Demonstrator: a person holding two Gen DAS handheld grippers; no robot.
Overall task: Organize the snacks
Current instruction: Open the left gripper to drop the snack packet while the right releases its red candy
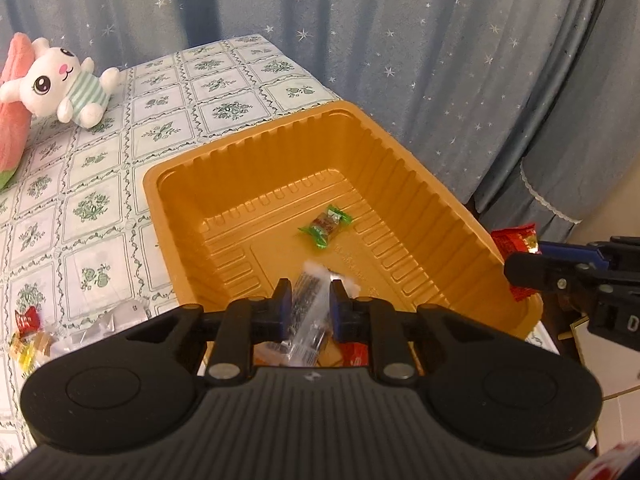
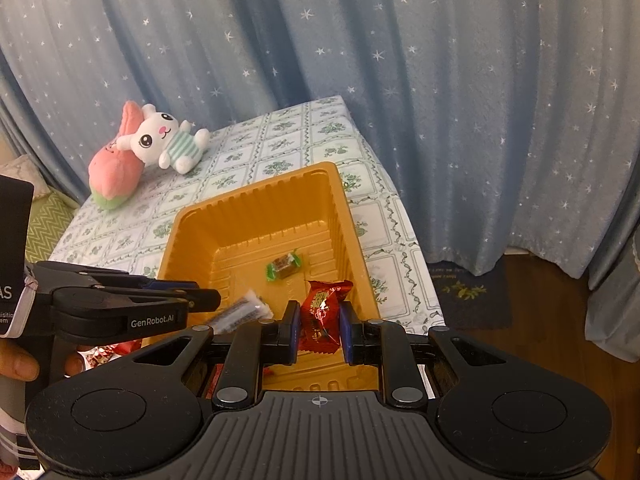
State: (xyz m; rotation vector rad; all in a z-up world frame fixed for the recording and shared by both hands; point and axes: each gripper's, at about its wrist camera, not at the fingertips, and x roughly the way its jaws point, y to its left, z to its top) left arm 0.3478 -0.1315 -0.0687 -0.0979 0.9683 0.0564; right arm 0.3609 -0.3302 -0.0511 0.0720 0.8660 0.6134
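Observation:
A gold plastic tray (image 1: 256,148) (image 2: 256,204) sits on the patterned tablecloth, and a green-wrapped candy (image 1: 326,225) (image 2: 285,266) lies on its floor. My left gripper (image 1: 308,292) is shut on a clear-wrapped dark snack bar (image 1: 306,308) (image 2: 240,314) above the tray's near end. From the right wrist view the left gripper (image 2: 208,300) reaches in from the left. My right gripper (image 2: 319,318) is shut on a red-wrapped snack (image 2: 322,312) (image 1: 514,240) over the tray's near right corner. In the left wrist view the right gripper (image 1: 516,268) enters at the right edge.
A white bunny plush (image 1: 66,84) (image 2: 166,140) and a pink plush (image 2: 116,176) lie at the table's far left. Several loose wrapped snacks (image 1: 28,336) lie on the cloth left of the tray. A starry blue curtain (image 2: 440,100) hangs behind the table. A person's hand (image 2: 20,364) holds the left gripper.

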